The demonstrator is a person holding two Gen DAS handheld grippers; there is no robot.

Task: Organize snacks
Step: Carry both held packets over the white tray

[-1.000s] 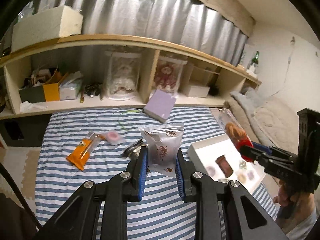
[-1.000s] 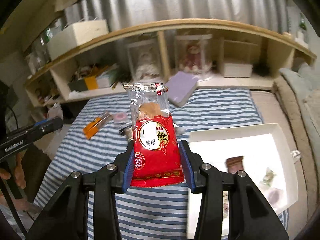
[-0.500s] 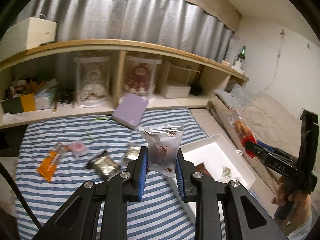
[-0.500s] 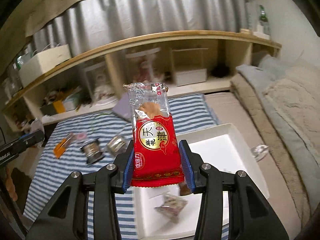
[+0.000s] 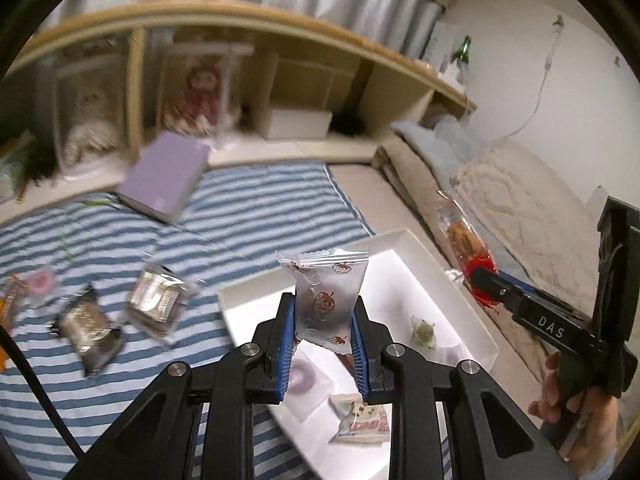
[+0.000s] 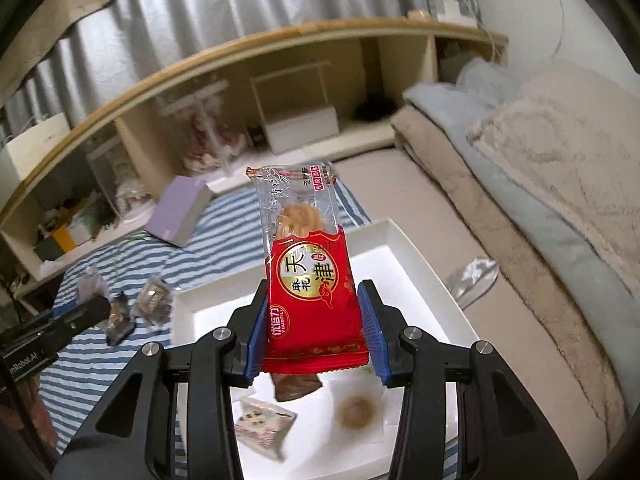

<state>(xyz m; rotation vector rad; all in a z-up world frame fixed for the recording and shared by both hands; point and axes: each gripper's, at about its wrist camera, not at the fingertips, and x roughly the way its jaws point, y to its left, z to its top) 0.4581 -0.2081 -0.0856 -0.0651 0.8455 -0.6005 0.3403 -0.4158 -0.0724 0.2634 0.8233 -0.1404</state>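
Note:
My left gripper (image 5: 323, 344) is shut on a clear snack bag with strawberry prints (image 5: 326, 298), held upright over the near left part of the white tray (image 5: 404, 238). My right gripper (image 6: 314, 332) is shut on a red and clear twisted-pastry packet (image 6: 308, 276), held upright above the same white tray (image 6: 394, 232). In the left wrist view the right gripper (image 5: 486, 286) shows at the tray's right side with its red packet (image 5: 466, 246). Several small wrapped snacks lie in the tray. Two dark foil-wrapped snacks (image 5: 90, 330) lie on the striped blanket (image 5: 260, 208).
A purple box (image 5: 164, 176) leans at the blanket's far edge below a wooden shelf (image 5: 304, 36) with display cases and a white box. Beige and grey blankets (image 6: 540, 152) pile up right of the tray. A silver wrapper (image 6: 472, 278) lies beside the tray. A hand (image 5: 576, 428) grips the right tool.
Both grippers have swung right and down from the striped blanket to above the white tray, each keeping its snack. The loose snacks on the blanket now sit at the left.

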